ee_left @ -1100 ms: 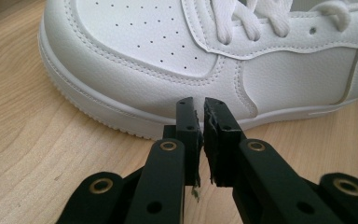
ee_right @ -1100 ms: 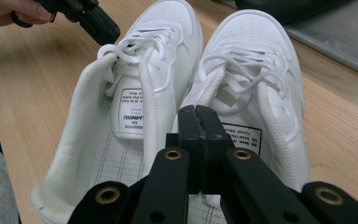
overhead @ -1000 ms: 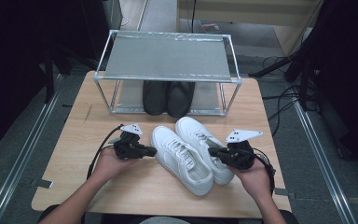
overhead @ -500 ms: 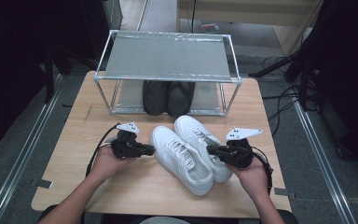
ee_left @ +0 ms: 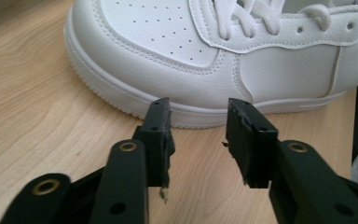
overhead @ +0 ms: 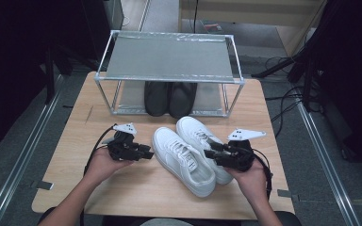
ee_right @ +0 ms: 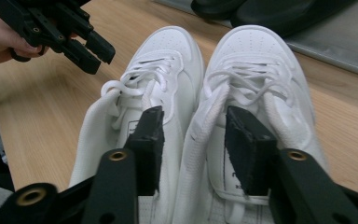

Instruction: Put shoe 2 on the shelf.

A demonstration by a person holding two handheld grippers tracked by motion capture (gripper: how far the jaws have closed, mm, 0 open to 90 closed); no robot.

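Scene: a person is working two handheld grippers around a pair of white sneakers (overhead: 191,148) lying side by side on a wooden table (overhead: 75,141), in front of a metal shoe rack (overhead: 169,61) sheltering black shoes (overhead: 169,98).
Left gripper (overhead: 143,153): its jaws have just been opening and are standing spread, empty, just short of the near sneaker's sole (ee_left: 135,100).
Right gripper (overhead: 212,153): its jaws have just been opening too, one hanging inside each shoe's mouth, straddling the two inner collars (ee_right: 191,130) without pressing them.
Doing it well: probably closing the right jaws squarely on both collars together, deep enough that neither slips, while the left steadies the side.
Hard to make out: the heels are being cut off in the right gripper view; the black shoes are sitting in shadow, detail lost.
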